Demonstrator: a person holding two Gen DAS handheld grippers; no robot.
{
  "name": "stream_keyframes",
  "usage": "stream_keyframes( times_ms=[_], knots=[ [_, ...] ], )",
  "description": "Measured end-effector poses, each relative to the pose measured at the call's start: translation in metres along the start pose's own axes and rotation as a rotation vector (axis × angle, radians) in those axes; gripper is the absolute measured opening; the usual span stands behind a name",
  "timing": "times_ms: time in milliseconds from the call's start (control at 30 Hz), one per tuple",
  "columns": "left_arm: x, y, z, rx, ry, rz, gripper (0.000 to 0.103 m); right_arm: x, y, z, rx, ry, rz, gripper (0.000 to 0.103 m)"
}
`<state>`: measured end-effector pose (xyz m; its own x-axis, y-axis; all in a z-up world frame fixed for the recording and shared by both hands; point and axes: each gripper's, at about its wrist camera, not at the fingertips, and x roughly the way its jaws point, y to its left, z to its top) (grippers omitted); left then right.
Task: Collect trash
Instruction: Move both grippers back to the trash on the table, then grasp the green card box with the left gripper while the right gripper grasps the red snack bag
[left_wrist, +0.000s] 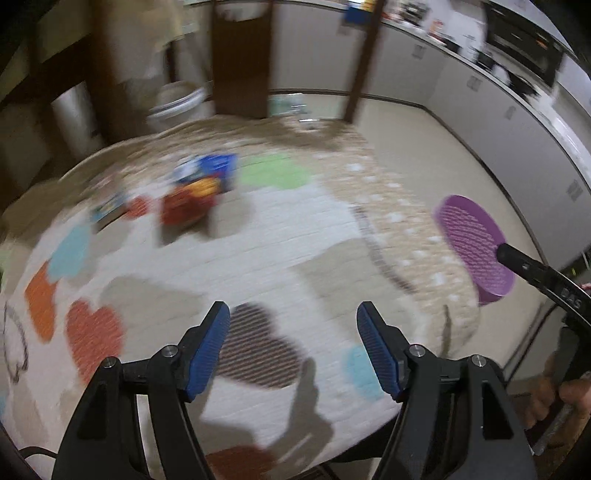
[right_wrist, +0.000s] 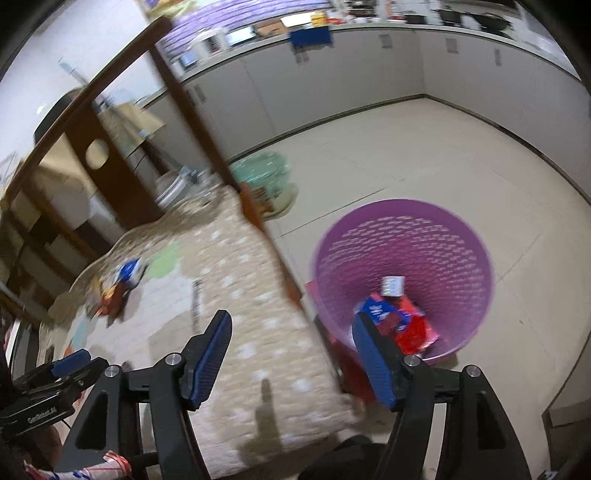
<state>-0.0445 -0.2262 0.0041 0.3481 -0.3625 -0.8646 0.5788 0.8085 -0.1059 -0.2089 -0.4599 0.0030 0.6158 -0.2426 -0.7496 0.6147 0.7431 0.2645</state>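
Observation:
A pile of blue, red and yellow wrappers (left_wrist: 199, 188) lies on the patterned tablecloth (left_wrist: 280, 236), far ahead of my left gripper (left_wrist: 293, 314). That gripper is open above the cloth with nothing between its blue pads. A purple mesh basket (right_wrist: 443, 236) stands on the floor beside the table, with red and blue wrappers (right_wrist: 402, 321) and a white scrap (right_wrist: 393, 286) inside. My right gripper (right_wrist: 291, 321) is open and empty over the table's edge, its right finger in front of the basket. The same pile of wrappers (right_wrist: 122, 280) lies far to its left.
Dark wooden posts (right_wrist: 207, 140) rise behind the table. A white bucket (left_wrist: 177, 103) and a greenish bag (right_wrist: 266, 177) sit on the floor. White cabinets (right_wrist: 369, 70) line the walls. A red stool (right_wrist: 351, 365) stands under the table's corner.

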Motion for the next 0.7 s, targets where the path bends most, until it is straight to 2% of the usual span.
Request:
stream_keyframes(
  times_ms=[233, 333, 533, 700],
  knots=[
    [-0.005, 0.093, -0.027, -0.200, 0.016, 0.082, 0.070, 0.024, 0.074, -0.016, -0.128, 0.070, 0.065, 0.075],
    [-0.006, 0.121, -0.037, -0.260, 0.019, 0.107, 0.070, 0.032, 0.099, -0.023, -0.179, 0.097, 0.090, 0.075],
    [-0.006, 0.166, -0.046, -0.351, 0.016, 0.142, 0.070, 0.049, 0.131, -0.033, -0.258, 0.140, 0.109, 0.076],
    [0.002, 0.198, -0.032, -0.416, 0.017, 0.132, 0.071, 0.064, 0.145, -0.032, -0.267, 0.176, 0.131, 0.077]
  ],
)
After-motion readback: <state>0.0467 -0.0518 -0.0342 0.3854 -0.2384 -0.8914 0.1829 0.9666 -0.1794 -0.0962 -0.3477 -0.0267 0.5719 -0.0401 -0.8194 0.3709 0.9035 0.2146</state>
